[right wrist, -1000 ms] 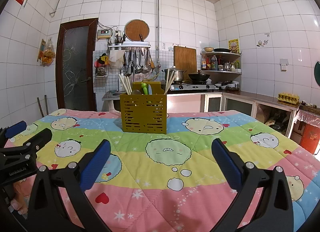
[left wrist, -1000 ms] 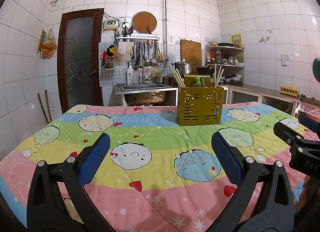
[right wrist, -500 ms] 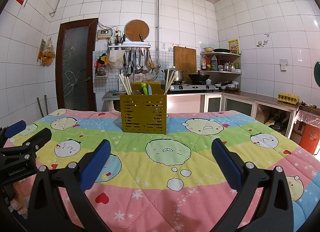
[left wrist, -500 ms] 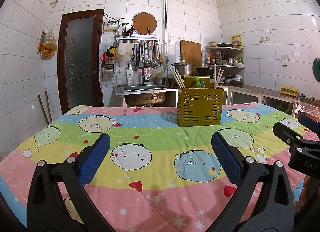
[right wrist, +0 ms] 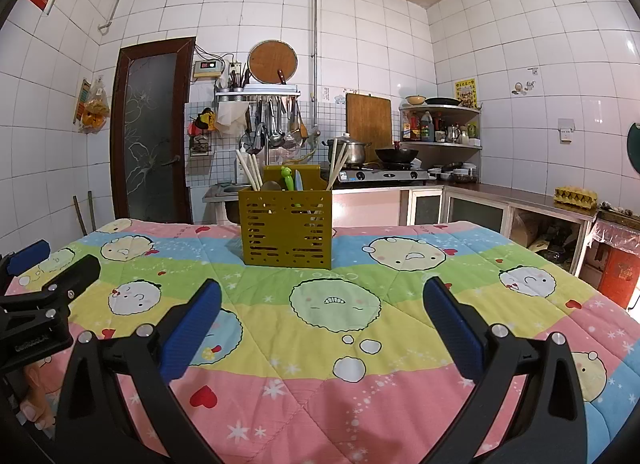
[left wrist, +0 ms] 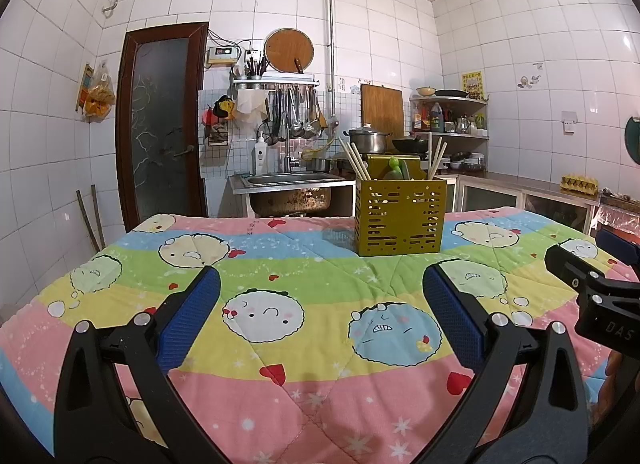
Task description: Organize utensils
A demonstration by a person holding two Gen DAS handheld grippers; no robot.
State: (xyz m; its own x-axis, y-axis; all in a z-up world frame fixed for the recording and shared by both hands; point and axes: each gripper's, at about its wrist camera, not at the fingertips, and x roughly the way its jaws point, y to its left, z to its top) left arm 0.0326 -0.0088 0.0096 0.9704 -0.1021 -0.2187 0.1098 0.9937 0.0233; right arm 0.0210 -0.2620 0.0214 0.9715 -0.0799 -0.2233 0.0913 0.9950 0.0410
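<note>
Both tongs hover low over the near end of the bench, the left tongs (left wrist: 320,304) and right tongs (right wrist: 320,304) each spread wide with nothing between their blue pads (right wrist: 192,328). Under them lies a pastel quilt (right wrist: 360,364) printed with cartoon faces. Farther back on it, well apart from both, stands an olive slotted utensil holder (right wrist: 286,228) with chopsticks (right wrist: 248,170) and green-handled utensils (right wrist: 286,178) upright inside.
</note>
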